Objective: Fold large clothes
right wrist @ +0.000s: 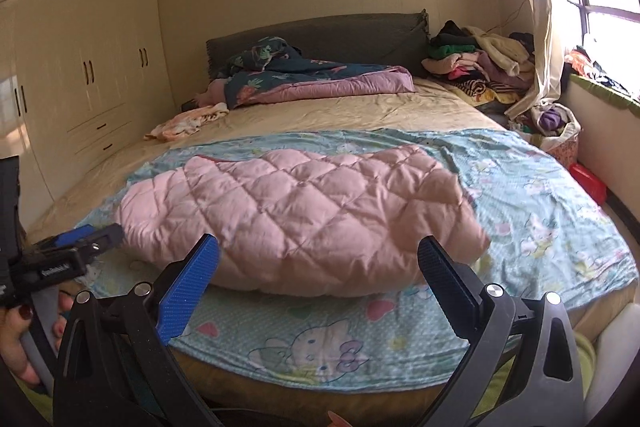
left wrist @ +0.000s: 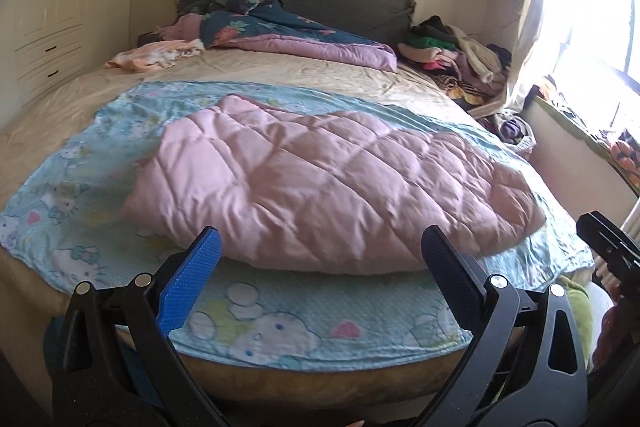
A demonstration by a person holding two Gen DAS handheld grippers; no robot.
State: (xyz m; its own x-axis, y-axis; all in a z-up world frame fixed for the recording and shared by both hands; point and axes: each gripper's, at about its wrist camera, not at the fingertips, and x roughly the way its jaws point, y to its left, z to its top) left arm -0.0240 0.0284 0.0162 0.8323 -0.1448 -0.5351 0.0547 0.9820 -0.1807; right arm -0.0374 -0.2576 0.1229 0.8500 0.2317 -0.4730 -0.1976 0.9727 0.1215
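A pink quilted jacket (left wrist: 320, 183) lies bunched on a blue cartoon sheet (left wrist: 72, 187) spread over the bed (left wrist: 280, 71) — just beyond the tips of both tools; the left gripper (left wrist: 320, 251) hangs with fingers spread wide, gripping nothing; the right gripper (right wrist: 320, 255) likewise stands parted and empty at the near edge — a heap of clothes (right wrist: 480, 67) far past the fingers, beside the headboard (right wrist: 320, 35).

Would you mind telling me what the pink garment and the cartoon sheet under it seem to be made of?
The pink garment looks like padded, quilted fabric with a slight sheen: diamond stitching and puffy cells. The cartoon sheet looks like thin, matte woven cloth, possibly cotton: it lies flat with fine wrinkles and a dotted texture.
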